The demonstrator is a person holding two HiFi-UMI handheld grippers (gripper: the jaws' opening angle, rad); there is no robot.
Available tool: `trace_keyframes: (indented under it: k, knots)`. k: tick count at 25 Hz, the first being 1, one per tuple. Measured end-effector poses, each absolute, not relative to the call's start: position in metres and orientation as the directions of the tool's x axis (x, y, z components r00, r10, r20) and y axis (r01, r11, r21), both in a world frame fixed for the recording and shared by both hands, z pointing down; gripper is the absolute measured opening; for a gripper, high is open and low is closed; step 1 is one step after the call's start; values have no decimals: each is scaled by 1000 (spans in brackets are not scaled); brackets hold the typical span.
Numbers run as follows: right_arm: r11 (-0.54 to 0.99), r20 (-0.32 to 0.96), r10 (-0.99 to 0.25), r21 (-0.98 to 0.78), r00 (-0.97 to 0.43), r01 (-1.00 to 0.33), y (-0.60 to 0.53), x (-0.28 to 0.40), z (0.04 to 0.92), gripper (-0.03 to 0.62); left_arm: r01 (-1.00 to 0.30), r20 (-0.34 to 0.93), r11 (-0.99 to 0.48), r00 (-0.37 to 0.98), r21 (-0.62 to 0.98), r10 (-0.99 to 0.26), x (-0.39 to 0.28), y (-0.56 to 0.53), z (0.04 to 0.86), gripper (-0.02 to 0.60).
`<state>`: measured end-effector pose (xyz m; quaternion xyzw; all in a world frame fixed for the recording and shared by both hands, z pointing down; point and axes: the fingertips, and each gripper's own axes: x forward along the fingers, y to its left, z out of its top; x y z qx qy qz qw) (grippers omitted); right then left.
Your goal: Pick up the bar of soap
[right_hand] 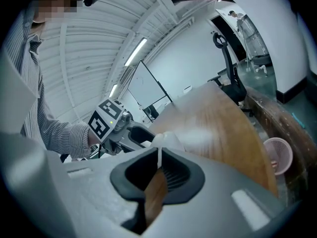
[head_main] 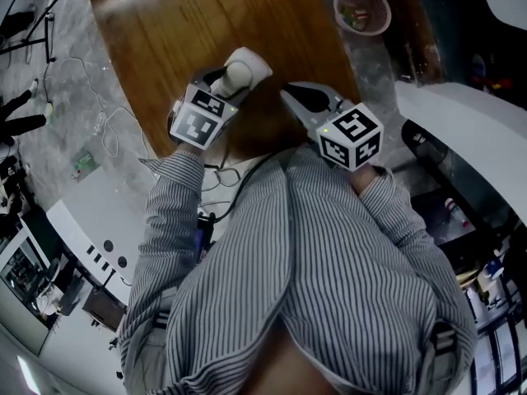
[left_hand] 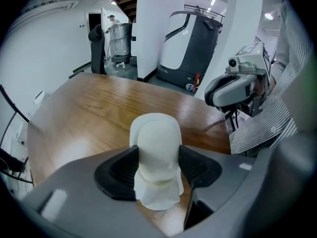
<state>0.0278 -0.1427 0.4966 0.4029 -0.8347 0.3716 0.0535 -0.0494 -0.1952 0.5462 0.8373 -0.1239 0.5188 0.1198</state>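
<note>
Person in a striped shirt (head_main: 329,253) stands at a wooden table (head_main: 181,31), a gripper in each hand, seen from above.

Left gripper (head_main: 230,82), w/ its marker cube (head_main: 200,118) facing up, tilts steeply down over the table's near edge. Its two black pads (left_hand: 119,170) sit against opposite sides of the bar of soap (left_hand: 154,138). The jaws stand wide but pinch the bar between them. The soap is white w/ rounded edges and stands on end in the grip, its top sticking out past the jaw tips. Bare wood shows behind and below it. Can't tell whether its lower end touches the table.

Right gripper (head_main: 309,97) is just beside the left one, on the person's right, angled slightly down across the table edge. Its marker cube (head_main: 351,136) is nearest the body. In the right gripper view its jaws are pressed together w/ nothing between them, only a sliver of wood showing through lower down.

Pink mesh basket (head_main: 362,8) on the floor past the table's far right edge, well apart from both grippers. White cable (head_main: 99,105) trails over the grey floor at left.
</note>
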Motion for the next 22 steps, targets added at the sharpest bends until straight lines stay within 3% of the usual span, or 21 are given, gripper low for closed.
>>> trace_keyframes:
  k: [6, 13, 17, 22]
  knots:
    - [454, 368, -623, -549, -690, -702, -151, 21, 478, 14, -450, 804, -878, 576, 161, -148, -55, -195, 513, 262]
    - [594, 315, -604, -434, -732, -677, -176, -8, 422, 14, -587, 445, -705, 796, 398, -411, -69, -194, 437, 262]
    - [661, 312, -572, -372, -759, -652, -191, -19, 404, 14, -562, 172, -639, 806, 524, -567, -82, -202, 400, 262]
    - [663, 244, -592, -394, -768, -636, -193, -26, 385, 12, -519, 36, -618, 782, 590, -623, -93, -193, 379, 262]
